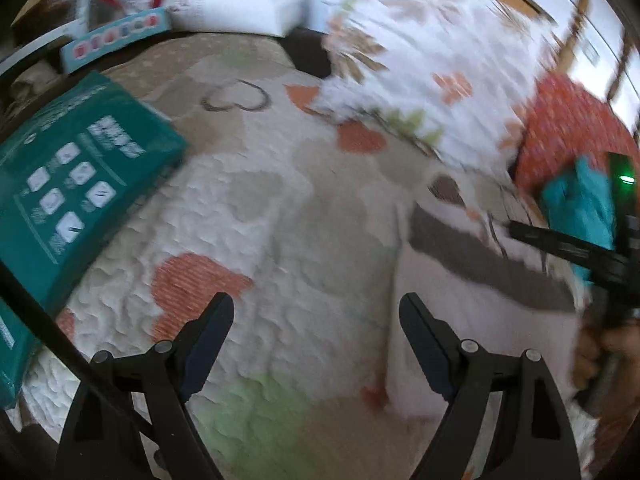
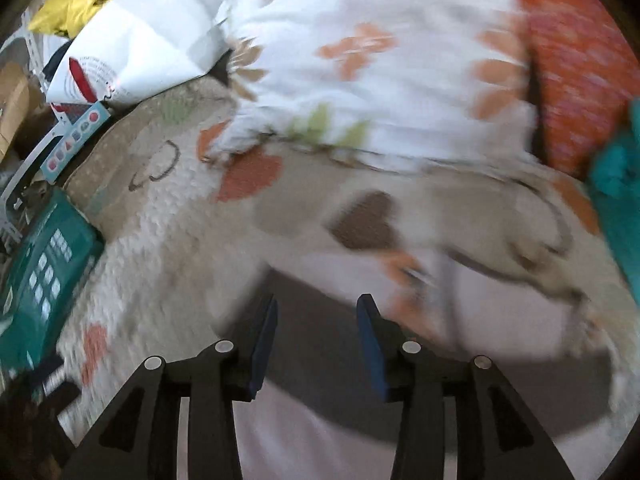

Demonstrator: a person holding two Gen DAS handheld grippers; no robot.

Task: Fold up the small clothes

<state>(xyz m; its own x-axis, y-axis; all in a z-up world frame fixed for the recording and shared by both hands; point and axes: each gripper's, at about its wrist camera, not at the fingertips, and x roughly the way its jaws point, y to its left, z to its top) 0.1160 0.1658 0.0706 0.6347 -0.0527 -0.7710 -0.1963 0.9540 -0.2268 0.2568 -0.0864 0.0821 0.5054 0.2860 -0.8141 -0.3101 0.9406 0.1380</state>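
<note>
A small pale pink garment (image 1: pixel 480 320) with a dark brown band lies flat on the patterned bedspread (image 1: pixel 280 220), at the right of the left wrist view. My left gripper (image 1: pixel 316 308) is open and empty over the bedspread, just left of the garment. My right gripper (image 2: pixel 316 308) is open a little above the same garment (image 2: pixel 320 432), over its brown band (image 2: pixel 316 344). One right finger shows in the left wrist view (image 1: pixel 560 244) over the garment's far right. Both views are blurred by motion.
A teal box (image 1: pixel 68 184) lies on the bed at the left. A floral pillow (image 1: pixel 420 60) and a red patterned cushion (image 1: pixel 568 132) lie at the back. A teal cloth (image 1: pixel 584 200) sits at the right. White bags and a small box (image 1: pixel 116 38) crowd the far left.
</note>
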